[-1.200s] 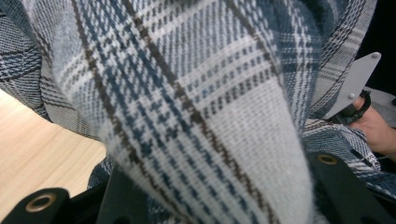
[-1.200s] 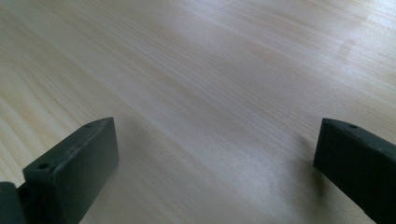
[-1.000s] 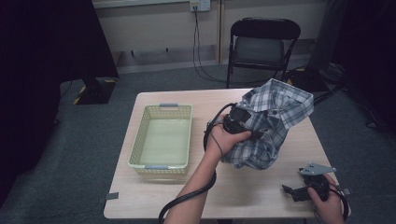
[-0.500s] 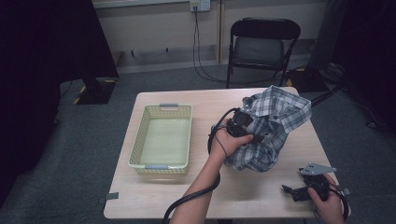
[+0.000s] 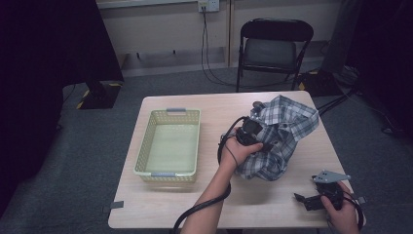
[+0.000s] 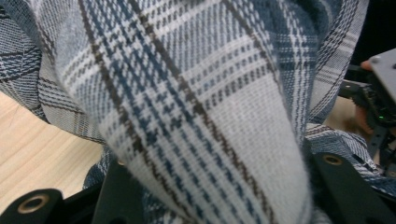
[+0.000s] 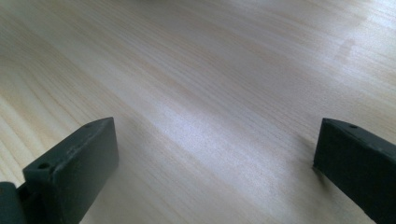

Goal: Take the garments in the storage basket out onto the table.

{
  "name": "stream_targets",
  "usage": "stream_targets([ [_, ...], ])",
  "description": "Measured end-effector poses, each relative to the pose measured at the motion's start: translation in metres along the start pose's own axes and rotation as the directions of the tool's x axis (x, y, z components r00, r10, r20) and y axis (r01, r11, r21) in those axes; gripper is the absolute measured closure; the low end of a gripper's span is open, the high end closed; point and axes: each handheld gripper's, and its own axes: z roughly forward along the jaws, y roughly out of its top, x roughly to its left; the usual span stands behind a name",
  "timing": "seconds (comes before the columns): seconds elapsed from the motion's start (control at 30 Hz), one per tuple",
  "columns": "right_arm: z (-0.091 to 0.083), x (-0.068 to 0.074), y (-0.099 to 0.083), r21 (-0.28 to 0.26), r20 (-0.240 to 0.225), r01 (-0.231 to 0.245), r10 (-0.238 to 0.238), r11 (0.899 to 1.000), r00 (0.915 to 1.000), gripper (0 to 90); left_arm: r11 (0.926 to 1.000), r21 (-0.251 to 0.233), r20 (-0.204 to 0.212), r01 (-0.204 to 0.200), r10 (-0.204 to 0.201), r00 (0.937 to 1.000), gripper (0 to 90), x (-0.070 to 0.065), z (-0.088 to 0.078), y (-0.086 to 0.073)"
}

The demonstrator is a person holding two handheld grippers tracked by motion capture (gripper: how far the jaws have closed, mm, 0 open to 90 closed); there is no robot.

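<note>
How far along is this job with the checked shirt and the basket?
Early. Done: the left gripper has a fold of the checked shirt clamped between its fingers. In hand: the shirt is bunched at the table's right side, with that gripper on it. Left, judging by the layout: the yellow basket holds nothing, so the shirt probably goes there. The right gripper rests open near the table's front corner.

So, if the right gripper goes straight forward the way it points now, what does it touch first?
Most likely the bare wooden table. The right gripper has open jaws angled down toward the wood, and nothing lies between them, though how far off the wood is stays unclear.
</note>
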Motion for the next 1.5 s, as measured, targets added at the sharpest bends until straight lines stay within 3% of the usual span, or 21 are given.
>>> stream_targets([
  [0.67,0.0,0.0,0.0,0.001,0.0,-0.001,0.001,1.0,1.0,0.0,0.9986,0.05,-0.027,0.015,-0.014,0.9995,50.0,0.004,0.023,-0.012],
  [0.97,0.0,0.0,0.0,0.001,0.0,-0.002,0.002,1.0,1.0,0.0,0.994,0.108,-0.037,0.021,-0.017,0.9992,51.1,0.006,0.04,-0.022],
  [1.5,0.0,0.0,0.0,0.001,0.001,0.0,0.0,1.0,1.0,0.0,0.9942,0.105,-0.03,0.023,-0.02,0.9994,47.0,0.004,0.046,-0.028],
])
